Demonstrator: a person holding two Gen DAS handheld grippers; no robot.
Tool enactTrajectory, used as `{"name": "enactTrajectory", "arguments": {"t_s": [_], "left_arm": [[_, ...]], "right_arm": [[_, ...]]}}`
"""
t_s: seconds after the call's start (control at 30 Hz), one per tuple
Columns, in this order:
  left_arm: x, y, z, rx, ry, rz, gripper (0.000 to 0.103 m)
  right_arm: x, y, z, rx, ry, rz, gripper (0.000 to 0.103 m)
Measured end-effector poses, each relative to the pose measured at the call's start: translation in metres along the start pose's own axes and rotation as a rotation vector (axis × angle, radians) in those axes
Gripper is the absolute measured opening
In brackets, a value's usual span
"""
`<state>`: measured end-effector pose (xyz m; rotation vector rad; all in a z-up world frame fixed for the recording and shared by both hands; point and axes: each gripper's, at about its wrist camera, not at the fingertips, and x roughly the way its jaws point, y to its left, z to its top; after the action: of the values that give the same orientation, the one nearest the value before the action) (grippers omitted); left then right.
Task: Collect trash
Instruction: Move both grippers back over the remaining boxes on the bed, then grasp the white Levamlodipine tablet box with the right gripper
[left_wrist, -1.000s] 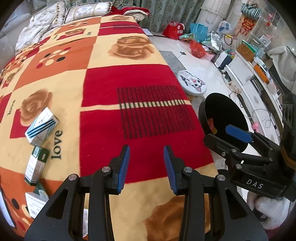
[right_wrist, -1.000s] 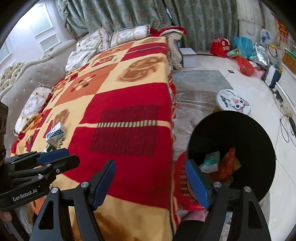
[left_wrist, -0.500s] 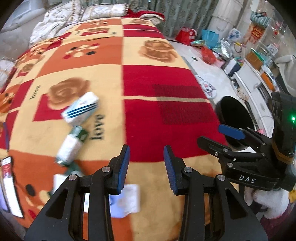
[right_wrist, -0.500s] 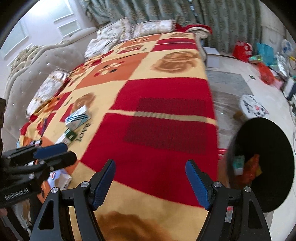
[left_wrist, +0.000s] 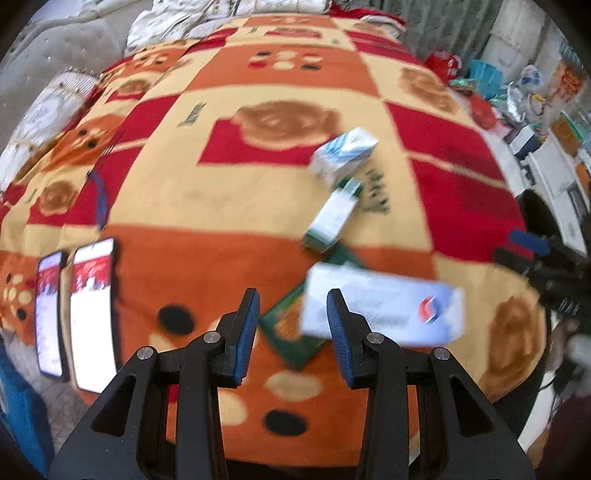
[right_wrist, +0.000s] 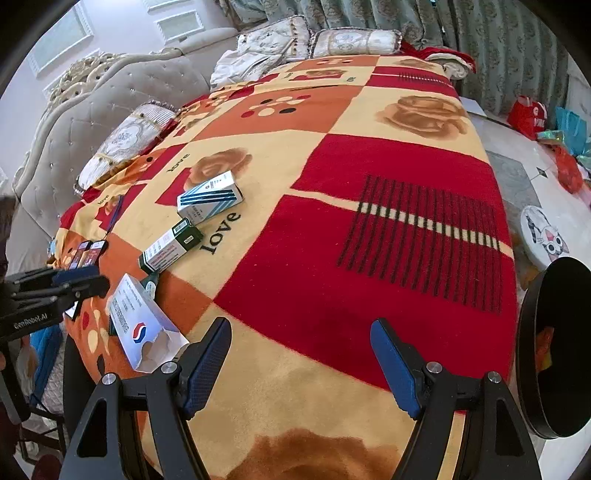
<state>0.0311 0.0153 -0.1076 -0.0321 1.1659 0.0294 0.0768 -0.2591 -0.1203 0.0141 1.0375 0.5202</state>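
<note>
Left gripper (left_wrist: 293, 328) jaws apart, empty, above a checked red-orange blanket (left_wrist: 229, 206); flat white cardboard box with red-blue logo (left_wrist: 384, 308) just beyond its right jaw. Right gripper (right_wrist: 301, 363) jaws wide apart, empty; black round bin (right_wrist: 554, 350) to their right

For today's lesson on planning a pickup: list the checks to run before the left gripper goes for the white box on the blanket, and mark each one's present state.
1. Left gripper empty: ok, nothing between the fingers.
2. Left gap wide enough for the white box: cannot tell.
3. White box within view and uncovered: ok, its open end faces the edge of the blanket.
4. Right gripper free: ok, open, empty.
5. Bin reachable: ok, beside the bed.
6. Phones clear of the path: ok.
</note>
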Motion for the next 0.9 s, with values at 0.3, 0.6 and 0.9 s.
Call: {"name": "enactTrajectory", "arguments": {"t_s": [0.3,0.6,0.9], "left_arm": [[0.021,-0.007,-0.006,0.033,0.046,0.018,0.036],[0.041,-0.074,0.029,0.101,0.005,-0.096,0.036],[0.047,-0.104,0.041,0.134,-0.001,-0.165,0.036]], "right_arm": [[-0.003,-0.011,0.004,0.035,-0.006,-0.006,0.076],[-0.012,-0.034,0.003,0.085,-0.011,-0.046,0.076],[-0.010,-0.035,0.003,0.093,0.001,-0.050,0.076]]}}
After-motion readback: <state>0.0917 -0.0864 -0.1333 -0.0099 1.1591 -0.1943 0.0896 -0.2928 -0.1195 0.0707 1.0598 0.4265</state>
